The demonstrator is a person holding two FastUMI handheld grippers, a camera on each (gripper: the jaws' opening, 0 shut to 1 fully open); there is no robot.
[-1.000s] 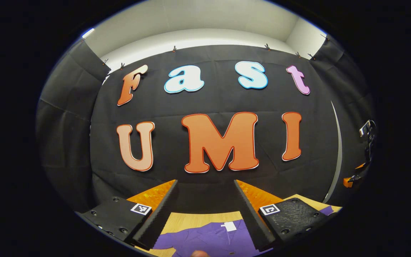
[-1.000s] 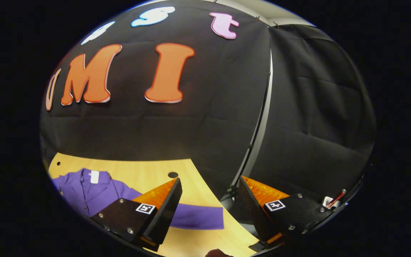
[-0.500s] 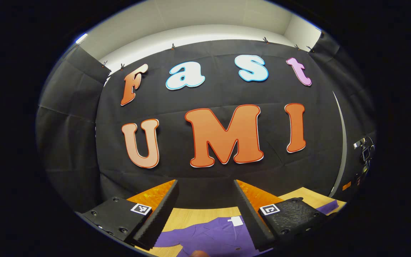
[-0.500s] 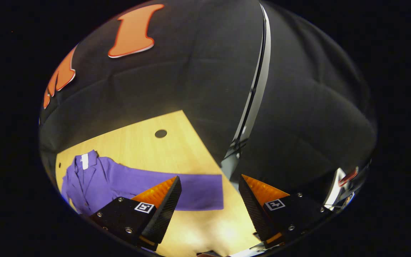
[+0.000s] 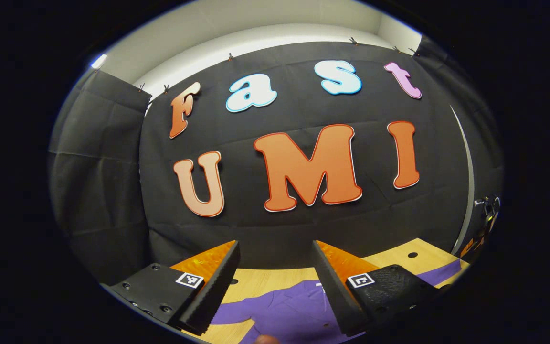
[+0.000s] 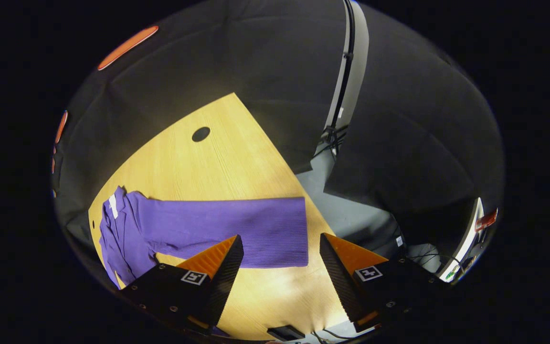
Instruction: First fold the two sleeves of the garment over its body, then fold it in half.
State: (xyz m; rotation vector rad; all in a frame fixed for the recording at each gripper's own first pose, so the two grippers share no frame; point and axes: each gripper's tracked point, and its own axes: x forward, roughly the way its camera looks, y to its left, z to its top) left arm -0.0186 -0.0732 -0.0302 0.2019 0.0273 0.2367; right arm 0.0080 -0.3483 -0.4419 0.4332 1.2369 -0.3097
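Right gripper view: wooden table (image 6: 237, 157) with bare room beyond the purple cardigan (image 6: 127, 229); its sleeve (image 6: 237, 229) lies straight toward the table's edge. Right gripper (image 6: 280, 267) gapes wide above it; left gripper (image 5: 275, 282) likewise, over the collar.

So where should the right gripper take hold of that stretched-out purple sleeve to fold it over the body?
At the cuff end of the sleeve, probably. It lies flat and straight on the wooden table, its square cuff edge just beyond the open right gripper. Come down from above onto that end, pinch it, then carry it back toward the purple garment.
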